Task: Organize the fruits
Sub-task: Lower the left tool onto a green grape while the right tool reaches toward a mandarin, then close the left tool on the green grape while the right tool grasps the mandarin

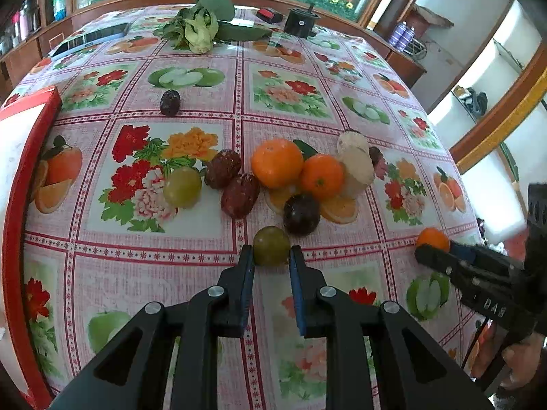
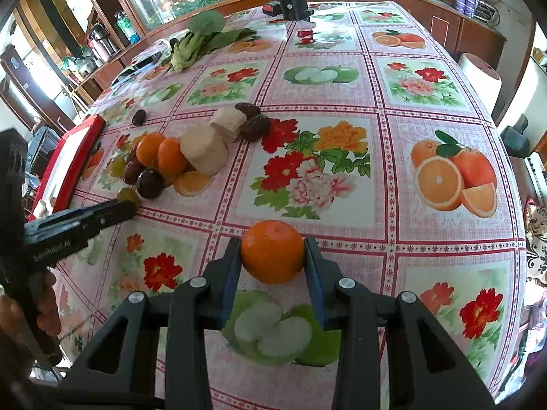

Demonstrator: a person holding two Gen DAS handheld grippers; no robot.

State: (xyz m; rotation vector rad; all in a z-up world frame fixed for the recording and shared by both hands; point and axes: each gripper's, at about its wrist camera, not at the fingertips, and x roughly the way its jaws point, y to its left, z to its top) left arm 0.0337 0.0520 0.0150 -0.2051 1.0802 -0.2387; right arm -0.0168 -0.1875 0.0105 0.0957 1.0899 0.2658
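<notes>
My left hand-held gripper (image 1: 271,256) pinches a small green fruit (image 1: 271,246) between its two fingers, low over the counter (image 1: 191,249). My right hand-held gripper (image 2: 272,256) squeezes an orange (image 2: 272,251), one finger on each side. Just past the left one sits the fruit pile: a dark round fruit (image 1: 301,214), two more oranges (image 1: 277,163), two red-brown fruits (image 1: 240,195) and a pale green one (image 1: 182,187). A red tray (image 1: 20,157) lies far off to its left.
</notes>
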